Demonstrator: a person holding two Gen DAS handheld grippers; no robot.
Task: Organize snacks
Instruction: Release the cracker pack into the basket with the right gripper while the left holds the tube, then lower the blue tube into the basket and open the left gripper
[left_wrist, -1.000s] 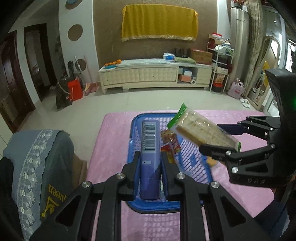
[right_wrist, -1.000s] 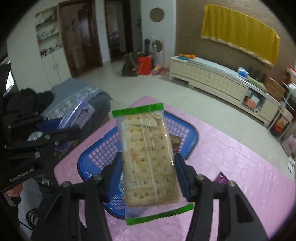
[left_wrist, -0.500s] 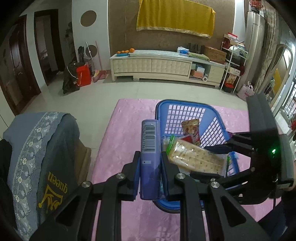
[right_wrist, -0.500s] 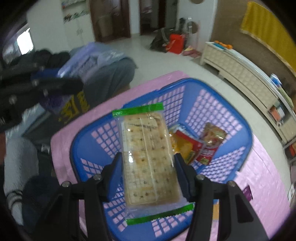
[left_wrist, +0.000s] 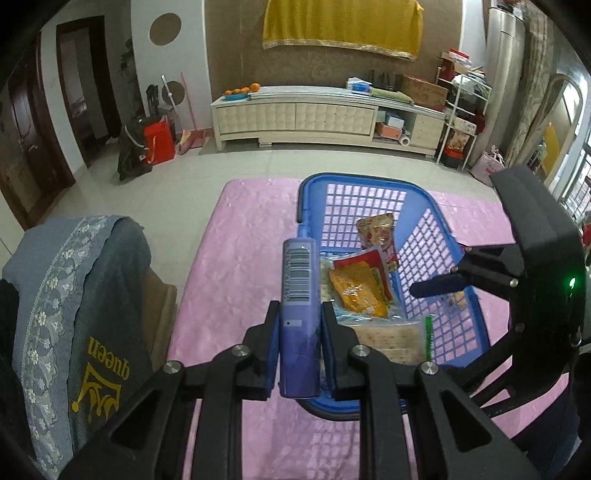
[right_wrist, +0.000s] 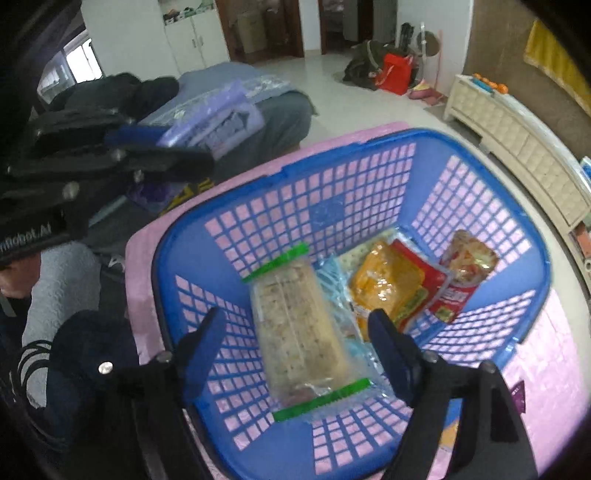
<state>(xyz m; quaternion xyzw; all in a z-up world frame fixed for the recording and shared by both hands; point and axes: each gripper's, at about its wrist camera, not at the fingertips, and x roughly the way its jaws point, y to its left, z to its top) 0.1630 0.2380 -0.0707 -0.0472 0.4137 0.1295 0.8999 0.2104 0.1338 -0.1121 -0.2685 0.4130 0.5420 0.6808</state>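
Left gripper (left_wrist: 299, 314) clamping a purple pack (left_wrist: 298, 295) upright beside the blue basket (right_wrist: 369, 173), cracker pack (right_wrist: 299, 328) lying on the basket floor — right gripper (right_wrist: 295, 332) spreading wide above it, holding nothing, orange pouch (right_wrist: 384, 288) and red pouch (right_wrist: 469, 266) lying further right.

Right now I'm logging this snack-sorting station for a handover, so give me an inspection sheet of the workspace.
Surface: pink tablecloth covers the table.
Job's things: cracker pack lies in the blue basket beside an orange-and-red snack bag and a red snack pouch; purple snack pack is held over the basket's near rim.
Clutter: small dark purple packet on the cloth outside the basket.
Grippers: left gripper shut on the purple snack pack; right gripper open, straddling the cracker pack.
Cables: nothing seen.
Surroundings: cloth-draped chair, TV cabinet, yellow drape.
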